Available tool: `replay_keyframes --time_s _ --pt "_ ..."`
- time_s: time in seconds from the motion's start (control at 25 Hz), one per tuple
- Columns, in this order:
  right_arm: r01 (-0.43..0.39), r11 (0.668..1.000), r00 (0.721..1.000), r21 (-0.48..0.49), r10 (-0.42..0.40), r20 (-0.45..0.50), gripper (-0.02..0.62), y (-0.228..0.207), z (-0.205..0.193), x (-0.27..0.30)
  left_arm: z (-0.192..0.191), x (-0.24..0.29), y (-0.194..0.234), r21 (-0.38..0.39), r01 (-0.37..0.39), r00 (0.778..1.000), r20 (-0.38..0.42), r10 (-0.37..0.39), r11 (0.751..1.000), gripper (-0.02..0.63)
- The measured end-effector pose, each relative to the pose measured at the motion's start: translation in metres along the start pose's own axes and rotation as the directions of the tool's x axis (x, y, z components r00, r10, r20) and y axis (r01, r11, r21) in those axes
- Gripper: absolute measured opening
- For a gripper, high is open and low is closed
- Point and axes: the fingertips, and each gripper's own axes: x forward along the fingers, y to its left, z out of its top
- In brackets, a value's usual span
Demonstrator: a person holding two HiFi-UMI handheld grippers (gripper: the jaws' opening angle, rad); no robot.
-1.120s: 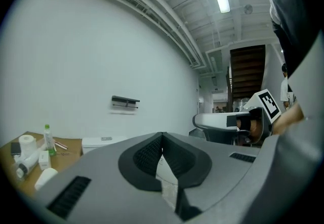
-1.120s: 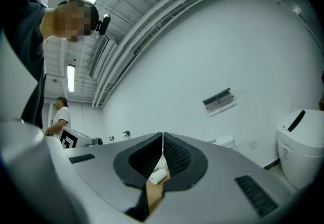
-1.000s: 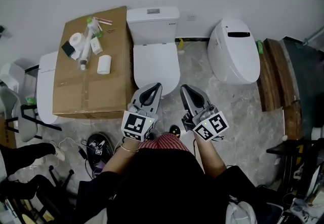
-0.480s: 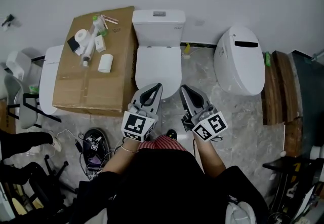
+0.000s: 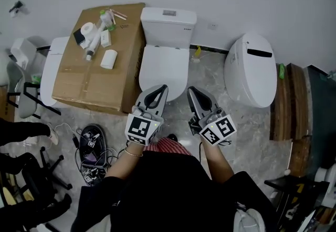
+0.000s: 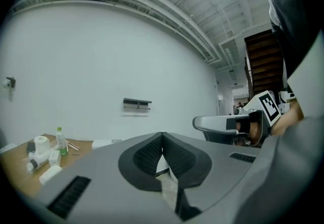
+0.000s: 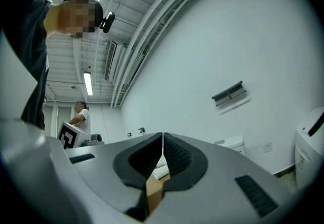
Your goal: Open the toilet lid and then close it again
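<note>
Hands: both arms are bent close in front of the body. The grippers sit side by side, marker cubes nearest, and their tips lean in toward each other and point far.
Left gripper (image 6: 162, 135): its jaws are together, pads meeting at the tip with nothing between them. It is pitched about level, looking at the far wall rather than down.
Right gripper (image 7: 162, 136): its jaws are likewise pressed together and empty, and it is held at a similar pitch, just right of the other.
Toilet lid (image 5: 163, 67): it is down flat on the bowl, straight ahead. In the head view both tips overlap its near rim, but the level gripper views suggest they are above it and not touching.
Task stage: judged not yet begun, since the lid is closed and neither tool is on it.
Handling: the lid is probably light, stiff plastic with a glossy, slippery top, and it pivots at the far end.
Where to grip: the near front lip looks best, either hooked from underneath or pinched once the jaws part. Lower it slowly, as it could slam.
Cistern (image 5: 169, 25): it stands behind the lid against the wall and would stop the lid upright.
Left: a cardboard box (image 5: 100, 76) is just beside the bowl, with small toiletries at its far end.
Right: a second toilet (image 5: 250, 71) stands apart from the first.
</note>
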Motion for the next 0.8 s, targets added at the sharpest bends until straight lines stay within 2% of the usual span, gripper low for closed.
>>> replay_keyframes --time_s 0.28,0.8 --pt "-0.006 1.0 0.999 0.021 0.007 -0.043 0.02 -0.009 -0.016 -0.012 -0.012 -0.004 -0.003 0.002 -0.044 0.999 -0.024 0.044 0.999 0.003" --pt "0.047 0.998 0.995 0.046 -0.042 -0.089 0.021 -0.029 -0.048 -0.014 -0.043 0.011 0.005 -0.054 -0.026 0.997 -0.07 0.022 0.998 0.003"
